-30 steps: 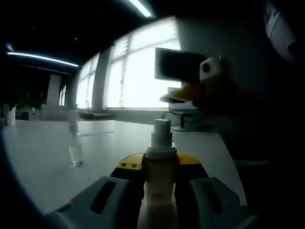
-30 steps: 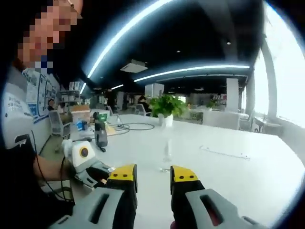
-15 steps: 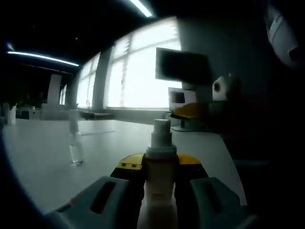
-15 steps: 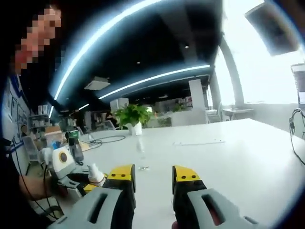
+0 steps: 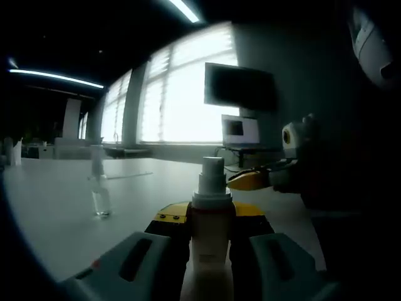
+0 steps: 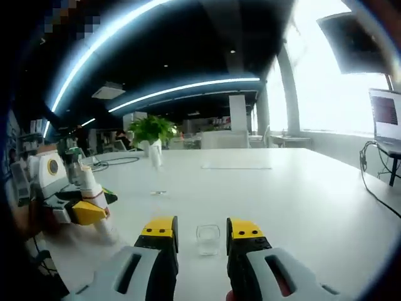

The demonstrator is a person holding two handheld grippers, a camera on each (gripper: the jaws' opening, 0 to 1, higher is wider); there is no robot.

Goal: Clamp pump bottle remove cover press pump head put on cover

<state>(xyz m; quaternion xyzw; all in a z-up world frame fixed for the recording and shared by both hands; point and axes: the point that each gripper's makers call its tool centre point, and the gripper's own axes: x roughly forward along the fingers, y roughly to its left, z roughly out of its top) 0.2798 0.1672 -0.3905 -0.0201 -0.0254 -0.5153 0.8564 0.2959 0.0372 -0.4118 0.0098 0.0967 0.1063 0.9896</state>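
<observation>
My left gripper (image 5: pixel 212 214) is shut on the white pump bottle (image 5: pixel 212 241), whose bare pump head (image 5: pixel 212 173) rises above the yellow jaw tips. The right gripper view has this gripper (image 6: pixel 80 212) at the far left, holding the bottle (image 6: pixel 89 185) tilted. A small clear cover (image 6: pixel 207 239) stands on the white table (image 6: pixel 301 200) in the gap between my right gripper's (image 6: pixel 202 229) open jaws, touching neither. In the left gripper view, my right gripper (image 5: pixel 249 180) reaches in low from the right.
A tall clear bottle (image 5: pixel 99 189) stands on the table to the left. A dark monitor (image 5: pixel 239 88) and a laptop (image 5: pixel 239 129) sit by the windows. A potted plant (image 6: pixel 149 132) stands at the back, and a cable (image 6: pixel 374 182) hangs at the right.
My right gripper has dropped toward the table, and the clear cover now sits between its jaws. In the left gripper view it sank from beside the monitor to table height. The left gripper held still.
</observation>
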